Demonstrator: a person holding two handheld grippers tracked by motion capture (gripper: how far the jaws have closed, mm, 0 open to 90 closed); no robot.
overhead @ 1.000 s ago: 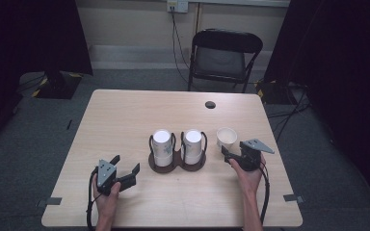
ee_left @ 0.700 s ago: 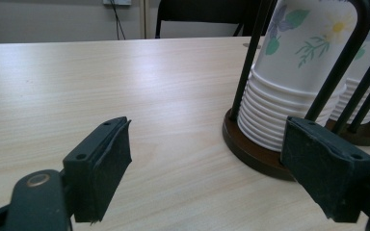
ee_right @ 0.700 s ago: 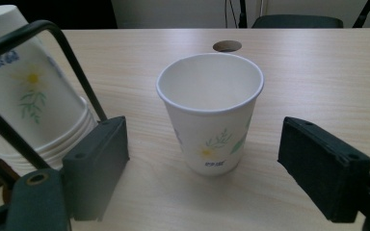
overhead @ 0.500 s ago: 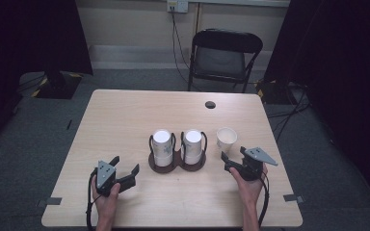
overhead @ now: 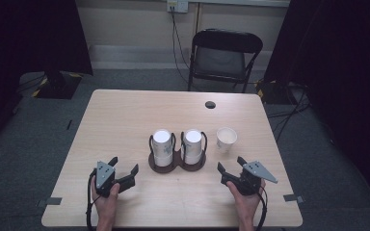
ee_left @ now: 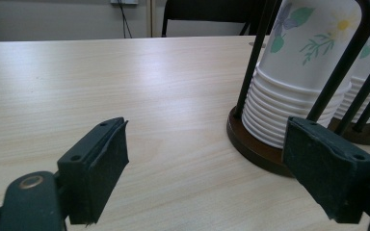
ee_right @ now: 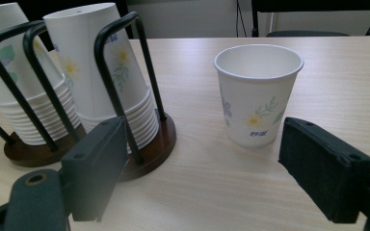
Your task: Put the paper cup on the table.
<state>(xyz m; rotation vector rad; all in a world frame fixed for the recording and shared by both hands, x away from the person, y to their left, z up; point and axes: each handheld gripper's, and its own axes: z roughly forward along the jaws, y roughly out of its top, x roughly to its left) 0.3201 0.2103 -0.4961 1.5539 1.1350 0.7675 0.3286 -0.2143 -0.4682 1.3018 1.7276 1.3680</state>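
paper cup (ee_right: 258,94) upright, just beyond open right hand-held gripper (ee_right: 212,168)

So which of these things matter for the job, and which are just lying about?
In the job: lone cup, cup stacks, holder, right gripper.
Just about: chair, table hole, wall cables.

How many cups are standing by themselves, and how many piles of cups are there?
1 single paper cup stands upright on the table, right of the holder. 2 upside-down stacks sit in the holder: left stack, right stack.
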